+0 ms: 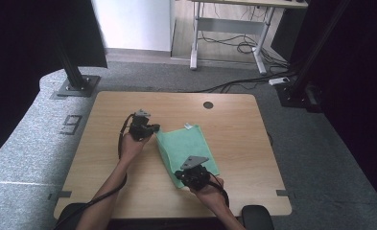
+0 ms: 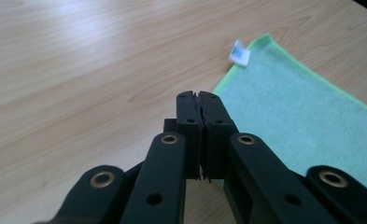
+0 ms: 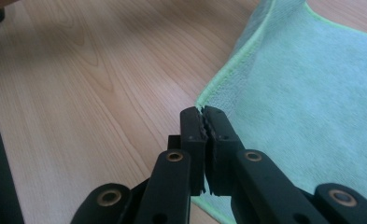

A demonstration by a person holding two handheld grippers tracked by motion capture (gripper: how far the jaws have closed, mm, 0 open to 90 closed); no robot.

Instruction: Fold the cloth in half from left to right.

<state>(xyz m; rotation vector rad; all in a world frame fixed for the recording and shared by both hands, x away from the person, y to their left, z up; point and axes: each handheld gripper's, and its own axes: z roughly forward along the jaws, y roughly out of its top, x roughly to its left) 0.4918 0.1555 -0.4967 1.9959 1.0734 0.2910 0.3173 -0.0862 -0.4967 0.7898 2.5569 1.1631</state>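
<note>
Pinching the green cloth (image 3: 307, 93) edge between pressed-together jaws, the left gripper (image 2: 200, 95) and right gripper (image 3: 202, 112) risk the thin hem being pulled free if unevenly lifted.

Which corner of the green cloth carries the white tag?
The far corner of the green cloth, where the white tag sticks out, ahead of the left gripper; the other corners show none.

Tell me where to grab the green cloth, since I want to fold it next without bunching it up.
Probably best by two corners of the green cloth along one side, coming in low from the table outside its hem. It lies nearly flat, so only the bound edge offers a lip; its left edge already lifts slightly. The left gripper and right gripper sit shut near that side.
</note>
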